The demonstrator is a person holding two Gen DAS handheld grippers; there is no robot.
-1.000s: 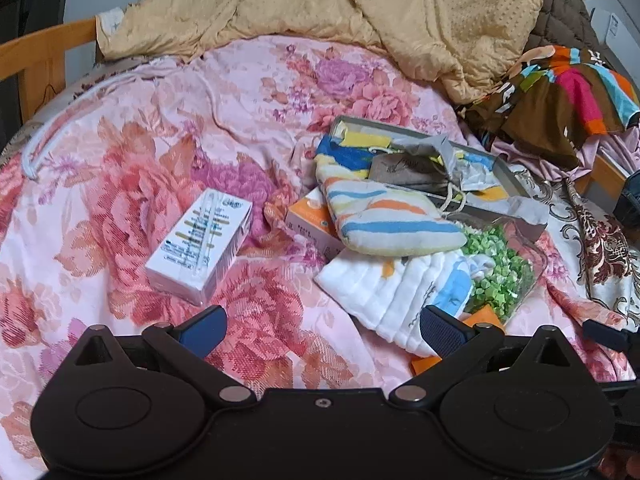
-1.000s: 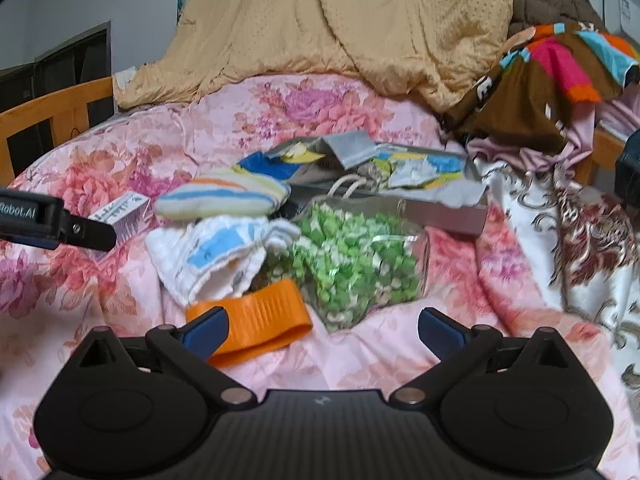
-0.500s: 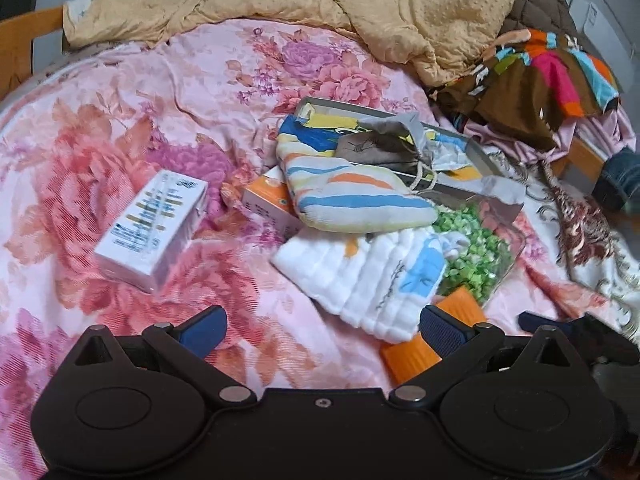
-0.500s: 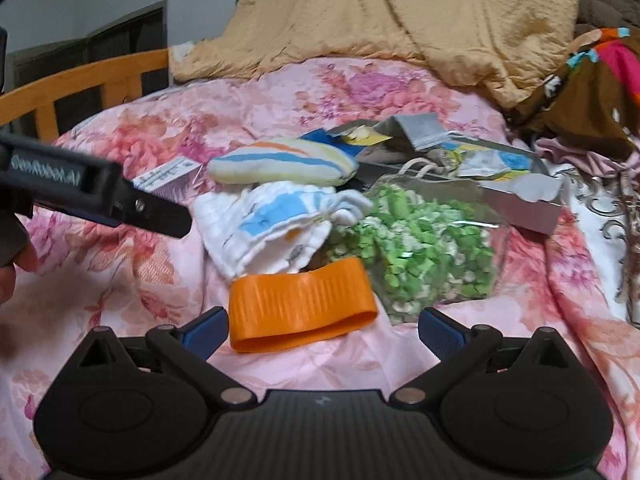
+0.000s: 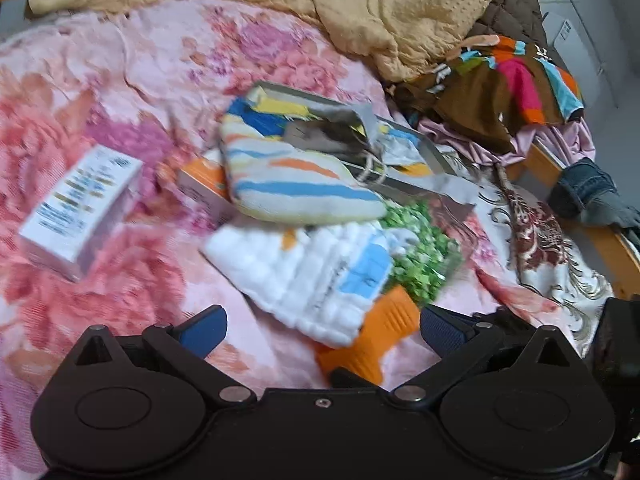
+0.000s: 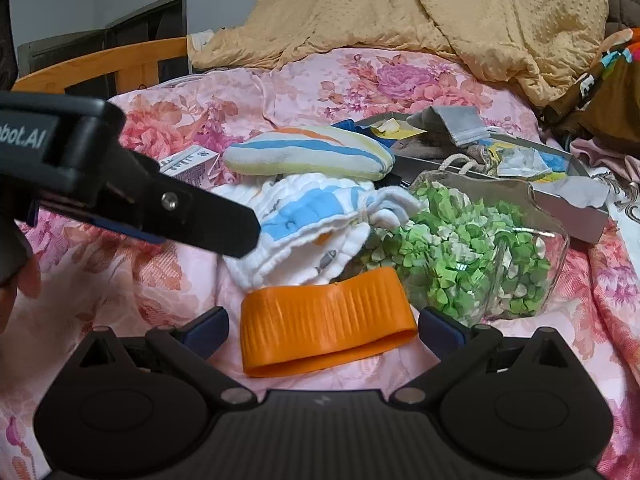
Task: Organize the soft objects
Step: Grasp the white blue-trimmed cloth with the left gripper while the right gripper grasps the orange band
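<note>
A white quilted cloth with blue patches (image 5: 316, 276) (image 6: 308, 224) lies on the pink floral bedspread (image 5: 132, 60). A striped soft pouch (image 5: 296, 184) (image 6: 308, 152) rests just behind it. An orange ribbed band (image 6: 324, 328) (image 5: 376, 336) lies in front of the cloth. My left gripper (image 5: 322, 326) is open, its jaws wide on either side of the cloth's near edge; it also shows in the right wrist view (image 6: 200, 220), its tip over the cloth. My right gripper (image 6: 322, 330) is open with the orange band between its jaws.
A clear bag of green bits (image 6: 472, 248) lies right of the cloth. A grey tray (image 6: 576, 208) with paper scraps sits behind. A white box (image 5: 80, 208) lies at left, an orange box (image 5: 204, 184) under the pouch. A tan blanket (image 6: 420, 20) and colourful clothes (image 5: 508, 84) are piled behind.
Both grippers have moved forward. The left one closed in on the white cloth, the right one on the orange band. Both stayed open.
</note>
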